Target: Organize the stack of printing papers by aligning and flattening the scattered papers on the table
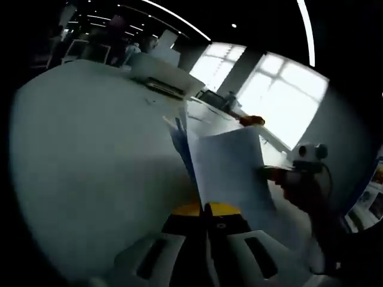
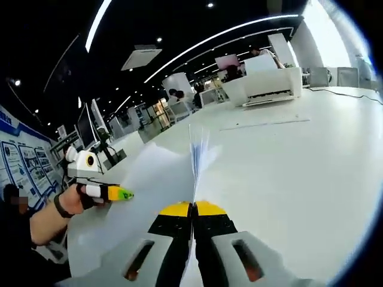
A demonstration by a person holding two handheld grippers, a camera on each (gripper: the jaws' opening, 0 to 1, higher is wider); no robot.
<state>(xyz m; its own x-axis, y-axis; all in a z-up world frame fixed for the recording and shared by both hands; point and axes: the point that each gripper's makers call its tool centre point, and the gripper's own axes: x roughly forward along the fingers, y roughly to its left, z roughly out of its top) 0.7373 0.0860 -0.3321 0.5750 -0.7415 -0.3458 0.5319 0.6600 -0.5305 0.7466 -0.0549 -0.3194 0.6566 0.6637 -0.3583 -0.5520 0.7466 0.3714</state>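
A stack of white printing papers [image 1: 230, 167] stands on edge above the white table [image 1: 90, 149], its sheets fanned slightly at the top. My left gripper [image 1: 205, 209] is shut on the stack's near edge. From the right, my right gripper [image 1: 270, 173], held by a hand, meets the stack's side edge. In the right gripper view the same papers [image 2: 149, 179] run edge-on up from my right gripper [image 2: 193, 206], which is shut on them. The left gripper [image 2: 122, 194] touches the sheets' far edge, a hand behind it. The table [image 2: 287, 161] spreads out to the right.
A white printer-like machine [image 1: 161, 75] [image 2: 266, 84] stands at the table's far end. A small orange object [image 1: 251, 120] lies near the window side. Monitors [image 2: 84, 128] and wall posters [image 2: 24, 161] stand at the left, beyond the person's arm [image 2: 42, 224].
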